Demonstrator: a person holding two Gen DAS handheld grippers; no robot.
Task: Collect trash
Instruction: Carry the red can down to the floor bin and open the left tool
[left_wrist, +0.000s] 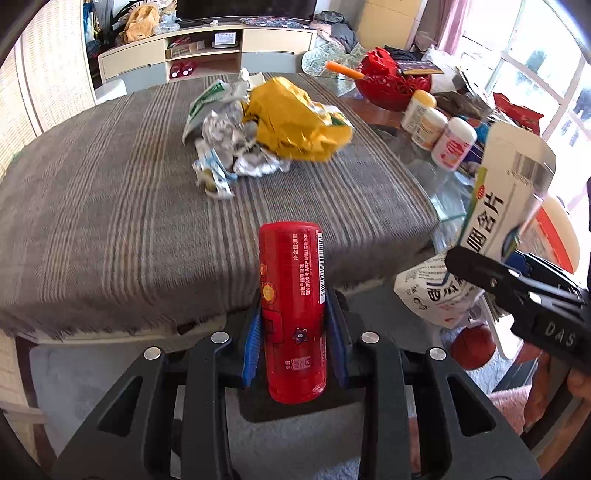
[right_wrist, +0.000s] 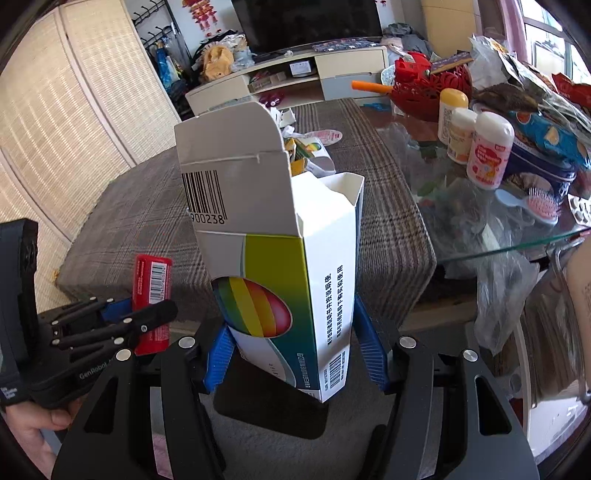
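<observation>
Right now the left tool (left_wrist: 293, 332) is clamped on a red cylindrical tube (left_wrist: 291, 310), its blue pads (left_wrist: 251, 347) pressing the tube's two sides. The tube's long axis runs along the fingers, pointing away from the camera toward the counter (left_wrist: 110, 221), with the barcode strip along its right side. It is held in the air just off the near edge of the counter, which is covered by a grey striped cloth (left_wrist: 92, 184).

The right tool (right_wrist: 295, 350) grips an opened white cardboard box (right_wrist: 280, 258) with a green side and a rainbow-striped oval. Blue pads (right_wrist: 218, 354) sit against its lower sides. The box's long axis also runs along the fingers, leaning a little to the left in the right wrist view, its open end farthest from the camera and its top flap (right_wrist: 229, 136) folded back and upward. It too hangs off the near edge of the counter, to the right of the tube.

Toward the middle of the cloth, nearer the far edge, lies a heap of crumpled rubbish: a yellow wrapper (left_wrist: 295, 122), silvery foil (left_wrist: 229, 136) and white-and-green packets (left_wrist: 207, 103). Beyond the cloth's right edge the counter is bare glass (right_wrist: 498, 236), carrying three white bottles (right_wrist: 487, 151), a red openwork basket (right_wrist: 428, 88) and a pink hairbrush (right_wrist: 543, 203). A white printed bag (left_wrist: 432, 291) sits below the counter's near right corner.
</observation>
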